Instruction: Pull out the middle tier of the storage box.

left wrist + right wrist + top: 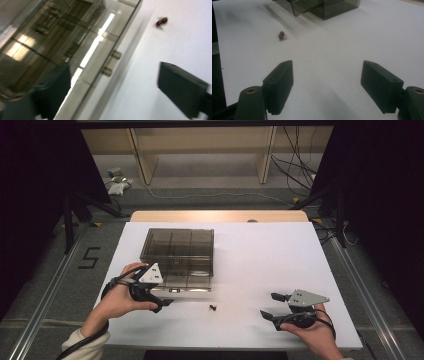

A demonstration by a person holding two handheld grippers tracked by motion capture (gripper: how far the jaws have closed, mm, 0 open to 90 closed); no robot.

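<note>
High view | left gripper jaws apart beside box | right gripper apart, empty | bead: tiny, light, probably slippery; pinch across its middle.

1. The left gripper sits at the lower left of the high view, held in the left hand, jaws spread apart.
2. The right gripper, at lower right in the right hand, has its jaws wide apart.

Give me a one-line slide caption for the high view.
Left tool open beside a smoky clear compartment box; right tool open on the white table, small dark piece between them.
</note>
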